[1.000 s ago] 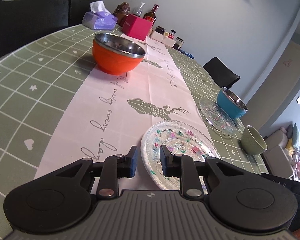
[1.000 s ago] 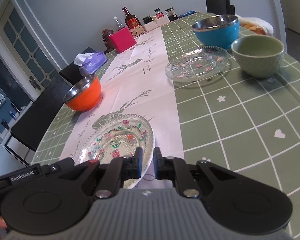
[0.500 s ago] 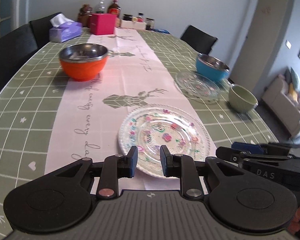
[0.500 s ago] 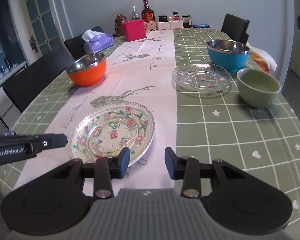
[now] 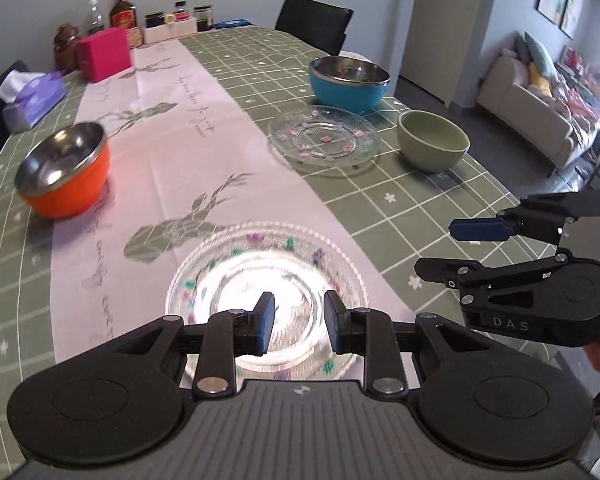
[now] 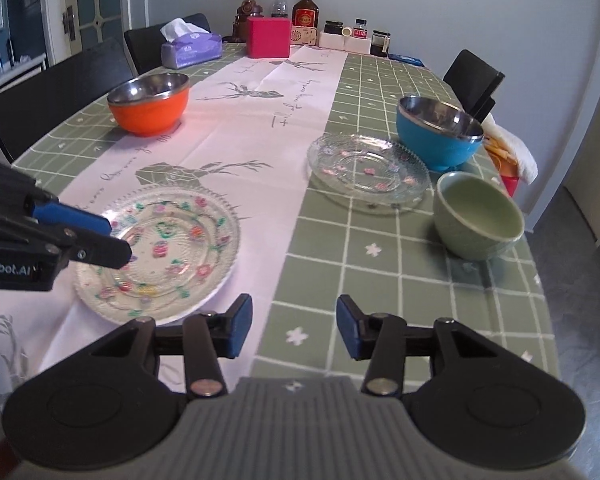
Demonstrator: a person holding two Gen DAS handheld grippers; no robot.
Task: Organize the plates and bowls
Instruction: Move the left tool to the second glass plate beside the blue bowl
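Two ridged round glass plates point(image 6: 156, 256) point(image 6: 368, 172) lie flat; both tools point(image 5: 296, 322) point(image 6: 294, 330) are opening, gripping nothing.

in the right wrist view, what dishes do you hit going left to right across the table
orange bowl → near glass plate → far glass plate → blue bowl → green bowl
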